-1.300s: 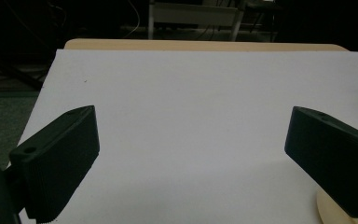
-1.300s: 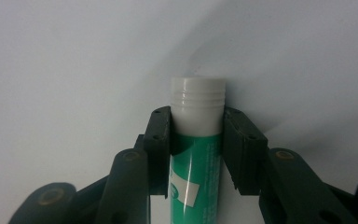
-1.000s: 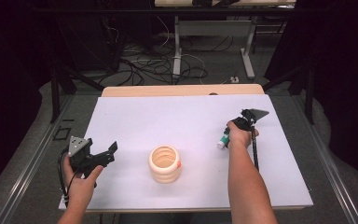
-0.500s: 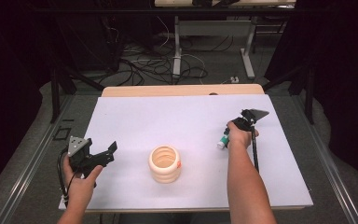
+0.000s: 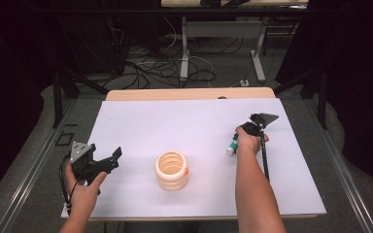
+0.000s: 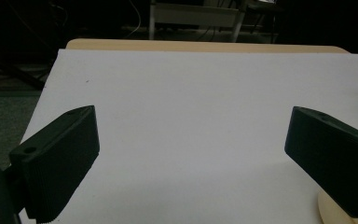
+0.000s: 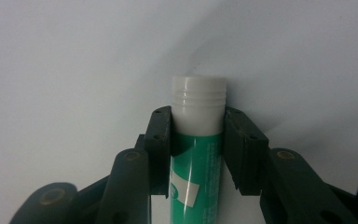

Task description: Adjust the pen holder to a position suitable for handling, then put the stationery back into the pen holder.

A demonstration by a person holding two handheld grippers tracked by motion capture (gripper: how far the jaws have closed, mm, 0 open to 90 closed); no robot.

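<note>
I can make out no readable writing: the green tube with a white ribbed cap [image 7: 198, 140] carries faint pale print and a white patch on its side in the right gripper view, too blurred to read. My right gripper [image 7: 198, 140] is clenched on this tube, its two black jaws pressing the green body from either side just below the cap, which juts out past the jaw tips over the white surface. In the high view the right gripper [image 5: 243, 133] sits toward the right side of the white tabletop sheet [image 5: 184, 126], with the tube [image 5: 232, 145] angled down and to the left of the hand, its white end close to the sheet; I cannot tell whether it touches.

My left gripper [image 5: 108, 162] is released, jaws spread wide apart with nothing between them, held near the sheet's front left corner. In its own view the left gripper [image 6: 191, 154] looks across bare white sheet toward the far wooden edge [image 6: 205, 45].

A cream ribbed, ring-stacked cup with an orange mark [image 5: 172, 170] stands upright near the front middle, well apart from both grippers. The back half of the sheet lies open.
</note>
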